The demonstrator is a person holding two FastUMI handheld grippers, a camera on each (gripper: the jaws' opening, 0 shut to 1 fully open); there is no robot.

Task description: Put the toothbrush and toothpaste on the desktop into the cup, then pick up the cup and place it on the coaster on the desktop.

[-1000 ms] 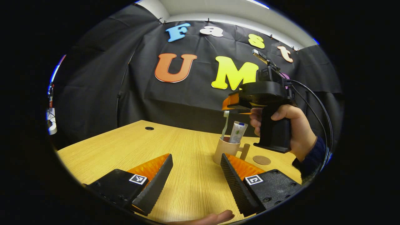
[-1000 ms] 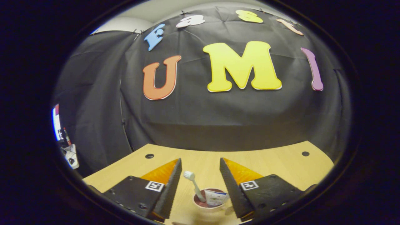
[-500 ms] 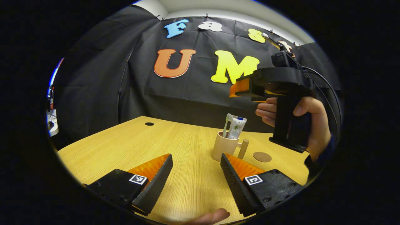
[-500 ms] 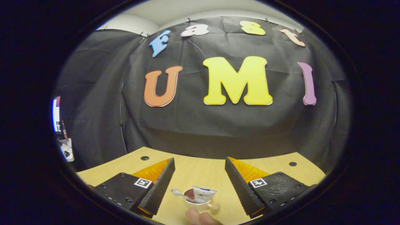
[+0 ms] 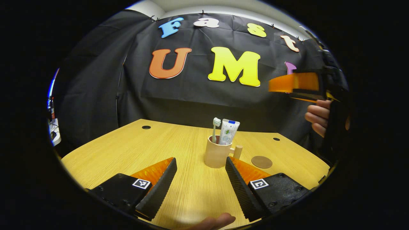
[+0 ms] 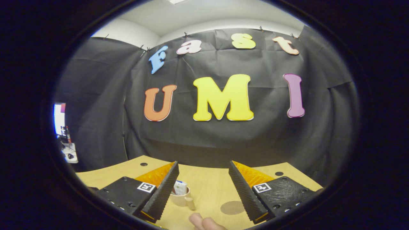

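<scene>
Currently toothbrush (image 5: 216, 127) and toothpaste (image 5: 228, 131) stand in the cup (image 5: 216, 156); cup sits on the bench (image 5: 127, 150), mid-frame, just left of the coaster (image 5: 261, 162), not on it. Left gripper (image 5: 200, 166) wide, empty, low before the cup. Right gripper (image 6: 203, 174) wide, empty, raised at right edge of left gripper view. My read: cup transfer remains. Grip the body squarely, keep it upright so contents stay in, centre it on the coaster.

A light wooden table (image 5: 134, 150) with small round holes near its far edge. On it stands a cup (image 5: 216, 155) holding a toothbrush (image 5: 215, 127) and toothpaste (image 5: 228, 131); a round coaster (image 5: 261, 162) lies just beside it.
</scene>
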